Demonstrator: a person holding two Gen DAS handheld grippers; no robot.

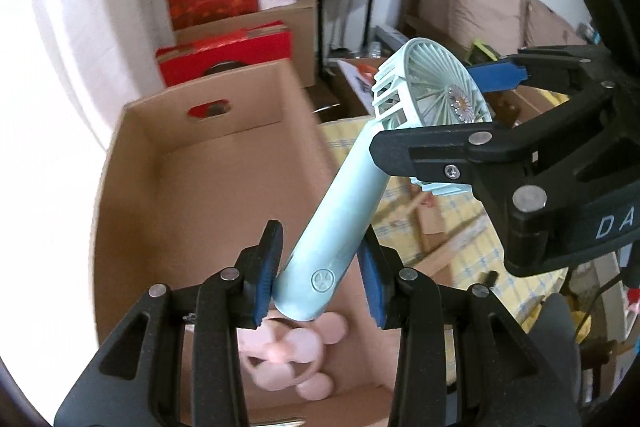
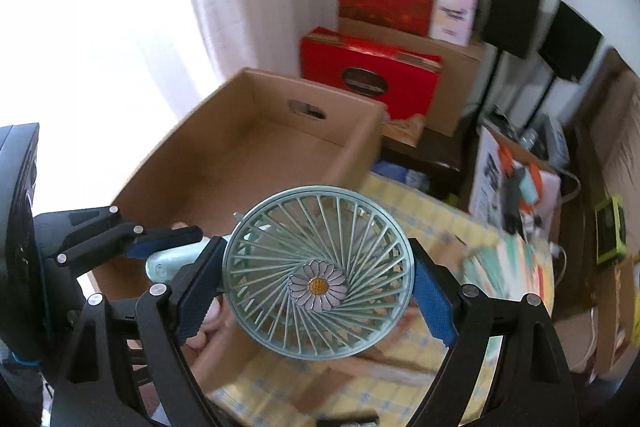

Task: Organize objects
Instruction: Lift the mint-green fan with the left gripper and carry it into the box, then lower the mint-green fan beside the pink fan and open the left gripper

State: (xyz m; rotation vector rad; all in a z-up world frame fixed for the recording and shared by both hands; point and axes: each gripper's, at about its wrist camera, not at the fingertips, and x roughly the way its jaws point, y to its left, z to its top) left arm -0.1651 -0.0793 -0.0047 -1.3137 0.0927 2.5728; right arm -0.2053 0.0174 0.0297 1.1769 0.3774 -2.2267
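A mint-green handheld fan (image 1: 344, 211) with a daisy on its grille (image 2: 318, 285) hangs over the edge of an open cardboard box (image 1: 208, 163). My left gripper (image 1: 320, 283) has its jaws around the bottom of the fan's handle; the left pad touches it, a small gap shows on the right. My right gripper (image 2: 316, 291) is shut on the fan's round head, also seen in the left wrist view (image 1: 440, 131). A pink fan (image 1: 296, 355) lies in the box below.
The box (image 2: 256, 155) stands on a surface with a yellow checked cloth (image 2: 420, 219). Red boxes (image 2: 368, 75), brown cartons and two black speakers (image 2: 516, 11) stand behind. A bright window is at the left.
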